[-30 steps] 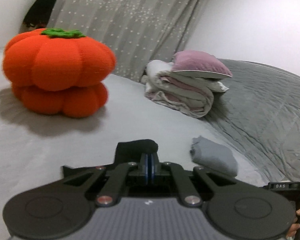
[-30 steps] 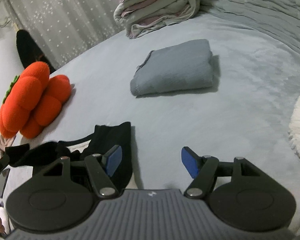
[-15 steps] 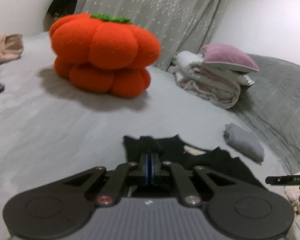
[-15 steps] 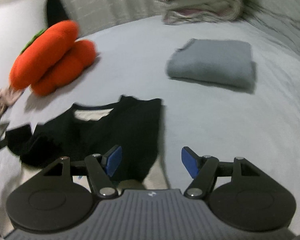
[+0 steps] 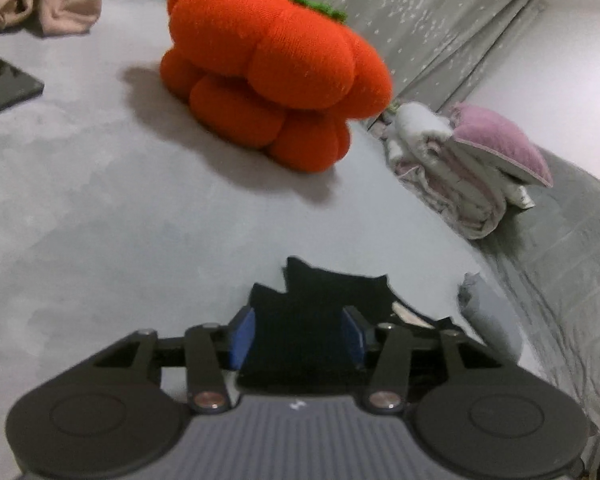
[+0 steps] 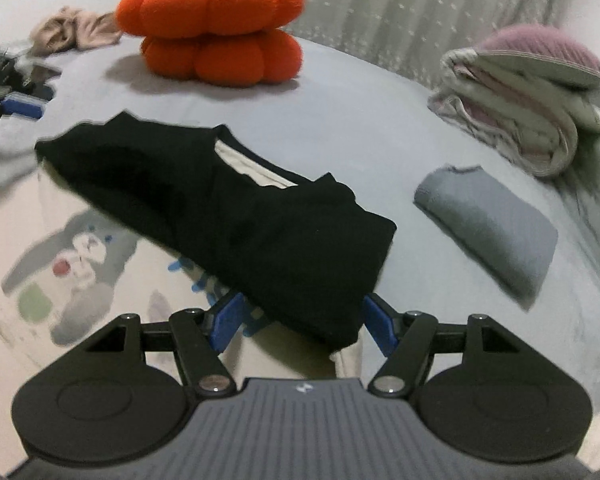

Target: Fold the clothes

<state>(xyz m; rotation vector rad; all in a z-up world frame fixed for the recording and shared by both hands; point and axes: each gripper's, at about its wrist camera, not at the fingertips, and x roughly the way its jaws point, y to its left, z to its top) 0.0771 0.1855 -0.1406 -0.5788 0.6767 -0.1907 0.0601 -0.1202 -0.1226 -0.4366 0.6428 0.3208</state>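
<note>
A cream shirt point(image 6: 100, 264) with a cartoon print and black sleeves lies on the grey bed point(image 6: 380, 128). Its black upper part point(image 6: 260, 216) is folded across the cream body. My left gripper point(image 5: 298, 336) hovers low over the black cloth point(image 5: 320, 300). Its jaws are opening, with the fabric lying between the blue pads point(image 5: 242, 338). My right gripper point(image 6: 302, 324) stands open around the near corner of the black fold. Its pads point(image 6: 228, 320) do not press on the cloth.
A folded grey garment point(image 6: 488, 232) lies right of the shirt. An orange pumpkin plush point(image 5: 276, 72) sits behind it. A folded blanket stack with a pink pillow point(image 6: 520, 120) lies at the back right. A beige cloth point(image 5: 40, 4) and a dark flat device point(image 5: 0, 88) lie far left.
My left gripper's jaws, earlier shut on the black cloth, have parted and the hand has sunk. The right view has rolled level and moved over the shirt, so the black fold now lies between its jaws.
</note>
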